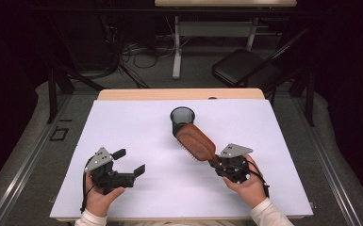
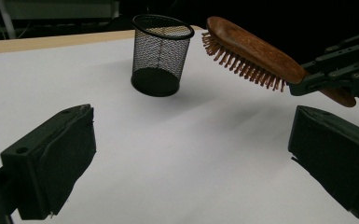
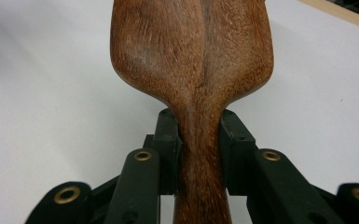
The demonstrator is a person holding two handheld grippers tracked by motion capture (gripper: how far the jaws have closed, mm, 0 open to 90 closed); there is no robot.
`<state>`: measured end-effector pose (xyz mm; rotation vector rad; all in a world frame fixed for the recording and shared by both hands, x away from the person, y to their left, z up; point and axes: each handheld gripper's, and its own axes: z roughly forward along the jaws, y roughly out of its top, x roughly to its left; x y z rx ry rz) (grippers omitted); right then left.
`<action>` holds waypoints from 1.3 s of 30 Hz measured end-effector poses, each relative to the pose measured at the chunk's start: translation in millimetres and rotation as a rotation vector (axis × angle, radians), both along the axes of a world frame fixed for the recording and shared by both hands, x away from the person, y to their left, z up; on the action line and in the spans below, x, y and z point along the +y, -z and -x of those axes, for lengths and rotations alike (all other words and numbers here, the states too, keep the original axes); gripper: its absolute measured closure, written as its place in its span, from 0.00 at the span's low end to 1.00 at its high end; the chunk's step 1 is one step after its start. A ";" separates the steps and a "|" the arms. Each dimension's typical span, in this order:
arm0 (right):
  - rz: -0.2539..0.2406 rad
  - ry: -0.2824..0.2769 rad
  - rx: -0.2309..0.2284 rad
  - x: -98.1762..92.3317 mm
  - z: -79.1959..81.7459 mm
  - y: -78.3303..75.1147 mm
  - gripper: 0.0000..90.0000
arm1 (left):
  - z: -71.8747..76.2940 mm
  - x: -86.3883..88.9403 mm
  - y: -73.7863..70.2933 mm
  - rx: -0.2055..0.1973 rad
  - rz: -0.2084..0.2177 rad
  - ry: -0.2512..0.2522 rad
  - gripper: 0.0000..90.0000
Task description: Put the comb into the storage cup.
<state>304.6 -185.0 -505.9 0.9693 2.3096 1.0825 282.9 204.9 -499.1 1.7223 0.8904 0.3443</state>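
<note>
Fingers [image 3: 168, 140] clamping hairbrush [image 1: 196, 141], white table [image 1: 136, 136]

From where I stand, nothing here can be read: no lettering, label, brand, number or sign on any surface.
</note>
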 end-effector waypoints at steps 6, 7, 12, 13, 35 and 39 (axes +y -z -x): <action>-0.025 0.009 -0.030 0.7 3.2 -3.4 0.80 | -5.1 -6.0 -9.7 0.018 -0.008 0.004 0.01; -0.026 0.011 -0.033 0.7 3.9 -4.2 0.80 | -5.9 -7.0 -11.5 0.014 -0.004 0.003 0.01; -0.036 0.009 -0.065 1.7 7.3 -6.8 0.80 | -9.6 -10.4 -19.1 0.007 0.012 0.002 0.01; -0.036 0.007 -0.068 2.2 8.1 -7.4 0.80 | -10.8 -11.1 -20.4 0.008 0.016 0.002 0.01; -0.065 -0.008 -0.120 11.1 18.8 -13.5 0.80 | -34.7 -38.6 -50.4 0.034 0.072 0.033 0.06; -0.069 -0.010 -0.122 11.5 19.1 -13.4 0.80 | -39.0 -46.9 -50.9 0.050 0.071 0.046 0.06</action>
